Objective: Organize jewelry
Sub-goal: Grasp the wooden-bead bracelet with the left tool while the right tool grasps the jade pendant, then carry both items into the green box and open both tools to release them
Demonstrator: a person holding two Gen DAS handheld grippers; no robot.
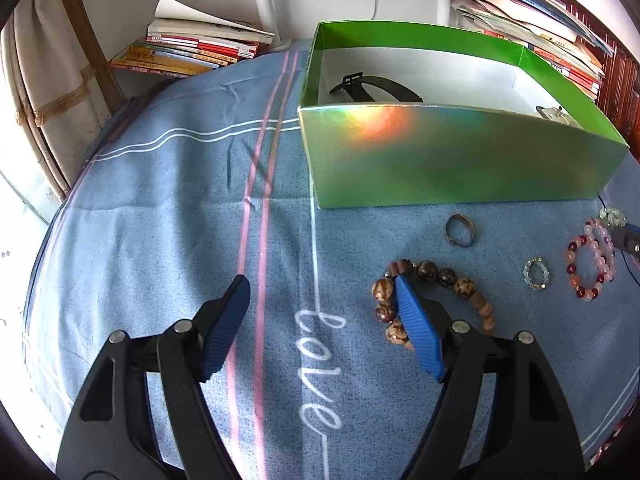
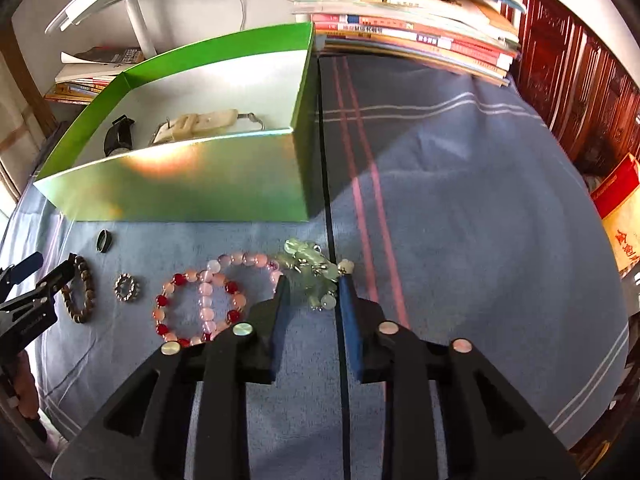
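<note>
Jewelry lies in a row on the blue cloth in front of a green box (image 1: 440, 152) (image 2: 180, 184). My left gripper (image 1: 320, 280) is open wide, its right fingertip over a brown bead bracelet (image 1: 428, 270) (image 2: 89, 288). Beyond lie a dark metal ring (image 1: 460, 230) (image 2: 104, 241), a small crystal ring (image 1: 536, 274) (image 2: 127, 287) and overlapping pink and red bead bracelets (image 1: 573, 247) (image 2: 178, 279). My right gripper (image 2: 314, 280) is open a little, a pale green jade pendant (image 2: 308, 268) (image 1: 612, 216) lying between its tips.
Inside the box are a black strap (image 1: 376, 88) (image 2: 118, 136) and a white strap with a buckle (image 2: 196, 124). Book stacks (image 1: 200, 44) (image 2: 420, 28) stand behind the cloth. A red carved wood panel (image 2: 580, 80) is at the far right.
</note>
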